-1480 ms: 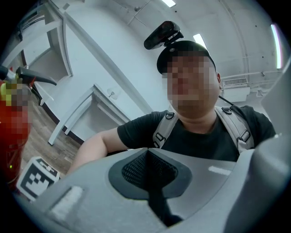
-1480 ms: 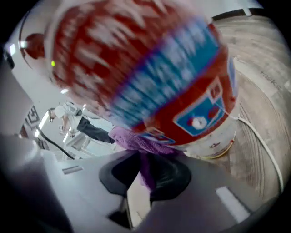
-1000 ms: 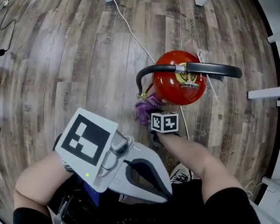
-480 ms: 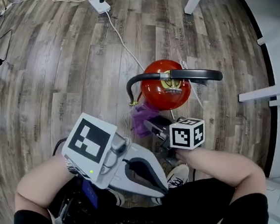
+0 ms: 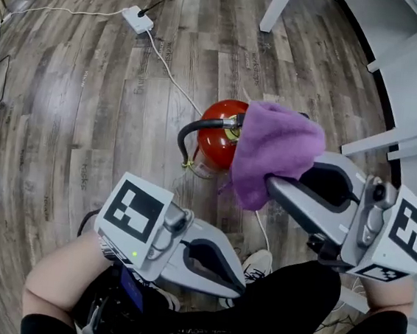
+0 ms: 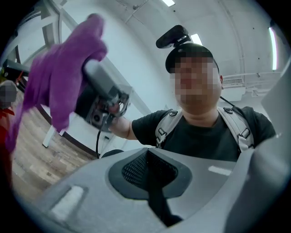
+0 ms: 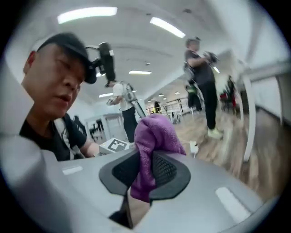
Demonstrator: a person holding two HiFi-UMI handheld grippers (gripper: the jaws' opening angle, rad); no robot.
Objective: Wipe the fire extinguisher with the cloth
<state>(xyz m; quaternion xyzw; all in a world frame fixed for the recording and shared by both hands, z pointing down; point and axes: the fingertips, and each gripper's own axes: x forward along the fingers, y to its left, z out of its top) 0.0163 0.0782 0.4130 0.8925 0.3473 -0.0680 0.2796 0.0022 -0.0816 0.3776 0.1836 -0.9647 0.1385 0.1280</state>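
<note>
A red fire extinguisher (image 5: 215,137) with a black hose (image 5: 198,124) stands on the wood floor. The purple cloth (image 5: 273,151) hangs in front of its top, partly hiding its handle. My right gripper (image 5: 277,184) is shut on that cloth (image 7: 152,145), which bunches between the jaws. The cloth is raised above the extinguisher; I cannot tell whether it touches. My left gripper (image 5: 239,286) sits low near my body, jaws together and holding nothing (image 6: 148,159). It points up at the person, with the cloth (image 6: 59,77) at the upper left of its view.
A white power strip (image 5: 135,20) and its cable (image 5: 170,70) lie on the floor beyond the extinguisher. White furniture legs (image 5: 277,7) and panels (image 5: 411,73) stand at the back and right. My shoe (image 5: 257,265) is just below the extinguisher. Another person (image 7: 202,82) stands farther off.
My right gripper has risen from low beside the extinguisher to above its top, rolling over and carrying the purple cloth. The left gripper has stayed put.
</note>
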